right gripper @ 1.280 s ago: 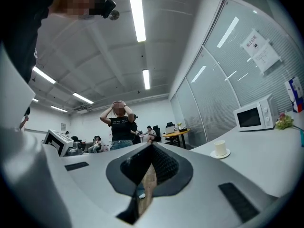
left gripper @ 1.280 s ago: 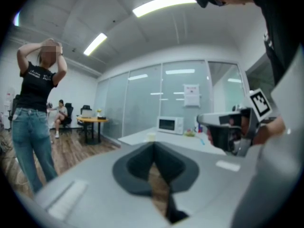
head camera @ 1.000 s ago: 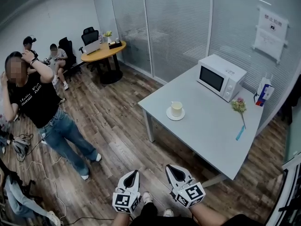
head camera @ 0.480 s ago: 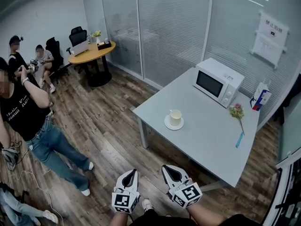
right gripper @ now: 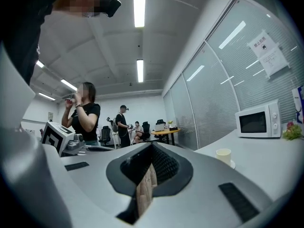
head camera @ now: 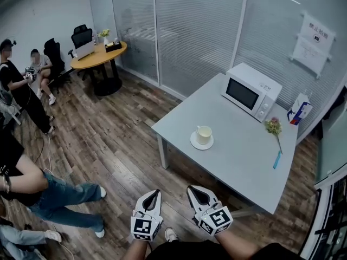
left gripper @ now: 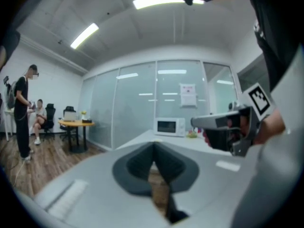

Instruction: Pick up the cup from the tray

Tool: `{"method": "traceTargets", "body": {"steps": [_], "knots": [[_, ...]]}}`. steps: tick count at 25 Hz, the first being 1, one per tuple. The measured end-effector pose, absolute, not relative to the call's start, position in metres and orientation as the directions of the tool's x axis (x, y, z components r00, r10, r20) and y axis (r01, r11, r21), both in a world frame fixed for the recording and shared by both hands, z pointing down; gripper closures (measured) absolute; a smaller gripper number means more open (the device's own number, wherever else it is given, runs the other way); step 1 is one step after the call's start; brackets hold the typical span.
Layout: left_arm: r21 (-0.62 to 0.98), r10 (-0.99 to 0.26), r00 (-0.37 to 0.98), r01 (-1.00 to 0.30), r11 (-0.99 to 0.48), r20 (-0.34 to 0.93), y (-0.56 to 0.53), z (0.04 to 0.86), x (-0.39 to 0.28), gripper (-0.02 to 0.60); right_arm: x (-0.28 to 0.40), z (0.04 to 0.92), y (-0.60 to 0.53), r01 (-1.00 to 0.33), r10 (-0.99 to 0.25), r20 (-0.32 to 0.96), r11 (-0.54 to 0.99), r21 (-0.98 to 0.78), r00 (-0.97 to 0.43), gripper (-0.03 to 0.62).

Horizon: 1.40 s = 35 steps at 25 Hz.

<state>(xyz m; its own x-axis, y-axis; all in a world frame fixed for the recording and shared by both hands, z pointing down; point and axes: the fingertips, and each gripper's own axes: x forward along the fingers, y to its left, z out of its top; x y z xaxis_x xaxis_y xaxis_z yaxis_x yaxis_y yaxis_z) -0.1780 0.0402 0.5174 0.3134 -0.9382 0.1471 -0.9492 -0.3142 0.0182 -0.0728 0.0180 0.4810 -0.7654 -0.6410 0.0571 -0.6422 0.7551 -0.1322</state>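
In the head view, the left gripper and the right gripper are hovering side by side low in the frame, over the wooden floor and well short of the grey surface. The cream cup is standing upright on a round white tray near the surface's front left corner, well apart from both grippers. A white microwave is sitting at the far side, and a small flower, a blue pen-like stick and a carton are lying or standing toward the right end. Across the room a round wooden table is carrying a laptop, and several people are sitting or standing at the left.

In the left gripper view, the left gripper's jaws are pressing together at their tips with nothing between them; only a sliver of floor is showing below the tips. The right gripper is hanging just beside at the right, and the microwave is showing far ahead.

In the right gripper view, the right gripper's jaws are likewise clenched tip to tip and carrying nothing. The cup is standing on its tray off to the right on the surface, apart from the jaws, with the microwave behind it.
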Motion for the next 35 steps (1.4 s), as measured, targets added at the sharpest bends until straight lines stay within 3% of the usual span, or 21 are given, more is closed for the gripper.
{"method": "traceTargets", "body": {"steps": [35], "knots": [[-0.027, -0.851, 0.47, -0.872, -0.489, 0.235, -0.22, 0.549, -0.085, 0.577, -0.003, 0.521, -0.217, -0.721, -0.72, 0.094, 0.663, -0.201, -0.688, 0.591]]}}
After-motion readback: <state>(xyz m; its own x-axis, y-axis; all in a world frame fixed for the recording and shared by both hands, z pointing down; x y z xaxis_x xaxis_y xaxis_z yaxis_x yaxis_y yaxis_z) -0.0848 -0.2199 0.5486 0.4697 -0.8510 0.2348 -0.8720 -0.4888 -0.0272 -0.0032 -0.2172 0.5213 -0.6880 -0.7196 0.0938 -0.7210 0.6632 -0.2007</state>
